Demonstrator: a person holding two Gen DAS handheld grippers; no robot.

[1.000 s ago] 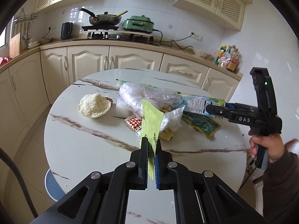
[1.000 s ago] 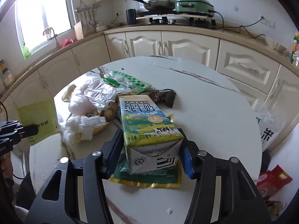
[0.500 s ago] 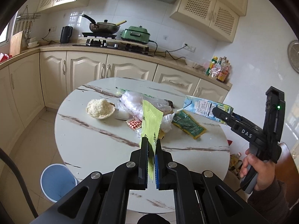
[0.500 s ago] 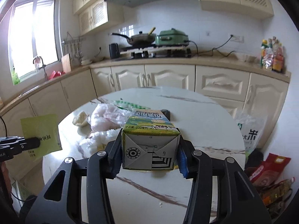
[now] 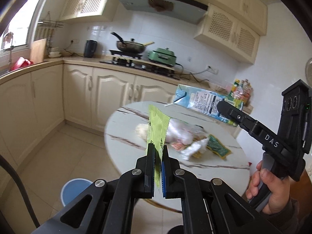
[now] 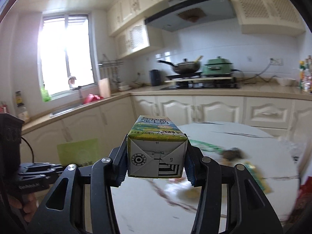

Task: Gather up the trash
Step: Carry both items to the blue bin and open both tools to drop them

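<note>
The left hand-held gripper (image 5: 158, 152) was clamped tight on a yellow-green wrapper (image 5: 157, 128), held up in the air off the tabletop (image 5: 124, 136). A milk carton (image 6: 156, 150) was squeezed between the half-spread jaws of the right hand-held gripper (image 6: 155, 163) (straw poking out), raised clear. More trash (image 5: 187, 140) was left mid-tabletop.

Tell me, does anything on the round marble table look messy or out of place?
Yes. A loose heap of trash lies on the round marble table: crumpled clear plastic bags, a green foil wrapper and small scraps, scattered without order.
</note>
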